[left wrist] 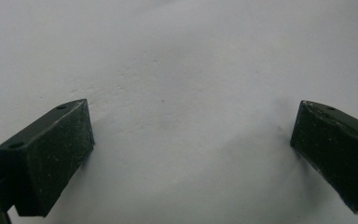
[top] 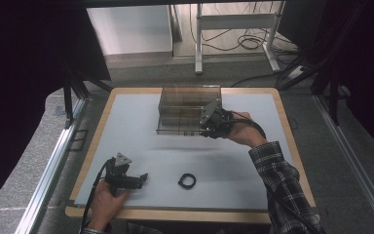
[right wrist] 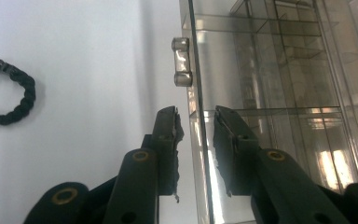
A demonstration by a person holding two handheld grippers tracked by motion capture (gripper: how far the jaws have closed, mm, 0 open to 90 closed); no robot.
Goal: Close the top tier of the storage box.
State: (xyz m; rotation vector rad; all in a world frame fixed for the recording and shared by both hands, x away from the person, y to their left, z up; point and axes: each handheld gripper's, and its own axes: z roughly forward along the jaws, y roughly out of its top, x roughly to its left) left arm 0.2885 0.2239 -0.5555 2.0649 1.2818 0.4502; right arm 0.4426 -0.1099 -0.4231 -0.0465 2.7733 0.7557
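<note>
Two grippers: right gripper (right wrist: 196, 135) jaws straddle, slightly parted, the clear box's (top: 187, 109) front wall near the table's (top: 141, 146) far edge; left gripper (left wrist: 191, 154) open near bracelet (top: 187, 181).

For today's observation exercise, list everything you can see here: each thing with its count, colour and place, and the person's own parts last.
table: one, pale grey top with a wooden rim, centre.
compartment box: one, clear smoky plastic with dividers, far middle of the table.
latch: one, clear, on the box's front edge.
bracelet: one, black, braided, near middle of the table.
desk frame: one, white, on the floor beyond the table, with cables.
left claw: one, black, open, near left of the table.
right claw: one, black, jaws either side of the box's front wall.
sleeve: one, checked, at right.
</note>
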